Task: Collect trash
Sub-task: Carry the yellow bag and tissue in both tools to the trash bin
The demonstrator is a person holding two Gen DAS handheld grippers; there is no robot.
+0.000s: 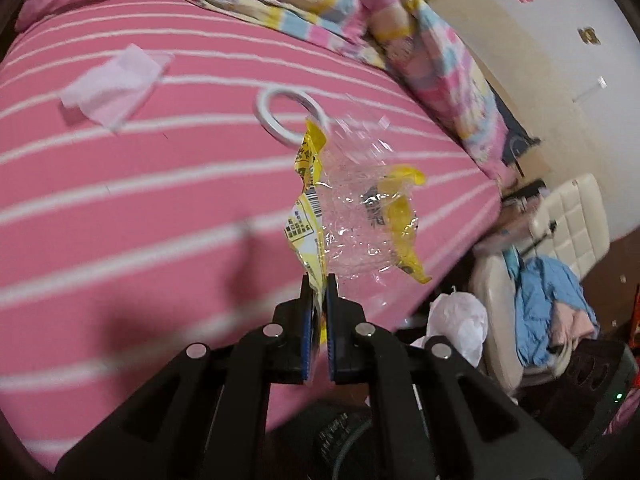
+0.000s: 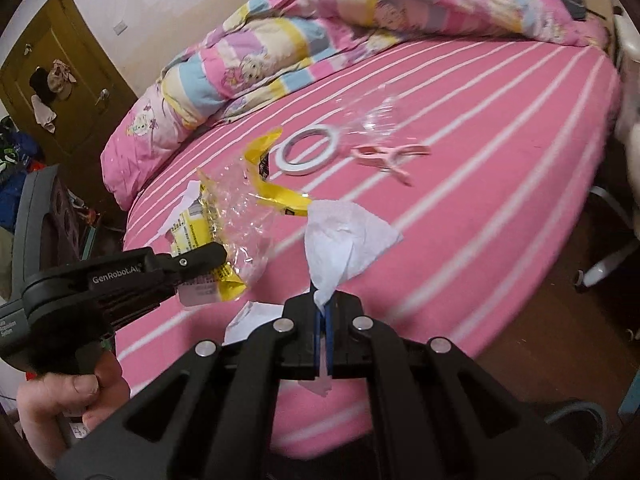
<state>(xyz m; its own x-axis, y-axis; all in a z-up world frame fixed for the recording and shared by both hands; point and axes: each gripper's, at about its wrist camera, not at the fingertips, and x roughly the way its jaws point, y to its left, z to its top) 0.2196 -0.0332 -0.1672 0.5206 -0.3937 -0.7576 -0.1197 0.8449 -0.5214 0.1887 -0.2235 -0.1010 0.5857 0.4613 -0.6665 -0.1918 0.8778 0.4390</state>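
Note:
A crumpled wrapper (image 1: 352, 208), yellow and clear plastic, hangs above the pink striped bed (image 1: 120, 200) with my left gripper (image 1: 318, 280) shut on its lower edge. The right wrist view shows the same left gripper (image 2: 200, 258) at the left, clamping the wrapper (image 2: 224, 216), with a person's hand (image 2: 60, 396) on its handle. My right gripper (image 2: 323, 300) is shut on a white tissue (image 2: 344, 236) that stands up from its jaws over the bed (image 2: 480, 200). Another pale tissue (image 1: 116, 84) lies on the sheet at the upper left.
A white tape ring (image 2: 308, 148), a pink clothes peg (image 2: 388, 156) and a scrap of clear plastic (image 2: 372, 116) lie mid-bed. A patterned quilt (image 2: 320, 32) is heaped along the far side. Beside the bed are a white plastic bag (image 1: 460, 324) and a cream chair (image 1: 572, 220) with clothes.

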